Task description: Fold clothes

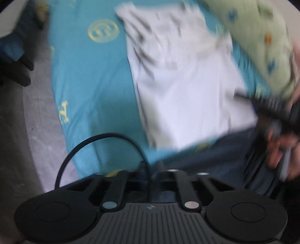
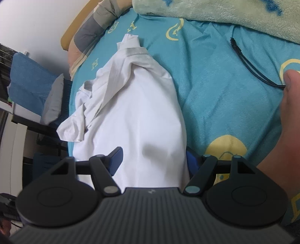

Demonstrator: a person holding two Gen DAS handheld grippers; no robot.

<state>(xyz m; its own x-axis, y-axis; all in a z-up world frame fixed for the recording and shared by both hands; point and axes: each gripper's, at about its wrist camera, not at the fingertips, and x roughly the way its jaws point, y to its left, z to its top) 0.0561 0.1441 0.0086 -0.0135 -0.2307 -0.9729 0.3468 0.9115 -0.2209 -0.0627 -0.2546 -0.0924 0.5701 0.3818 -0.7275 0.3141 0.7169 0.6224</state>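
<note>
The shirt (image 2: pixel 135 105) is lying on the bed sheet (image 2: pixel 215 97), its collar end pointing toward the blanket (image 2: pixel 215 16) at the far edge. A cord (image 2: pixel 251 67) is lying on the sheet right of the shirt. A pillow (image 2: pixel 93 32) is resting at the far-left corner.

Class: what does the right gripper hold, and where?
Cannot tell: the near end of the white shirt lies between the wide-set jaws of the right gripper, but no firm pinch is visible.
</note>
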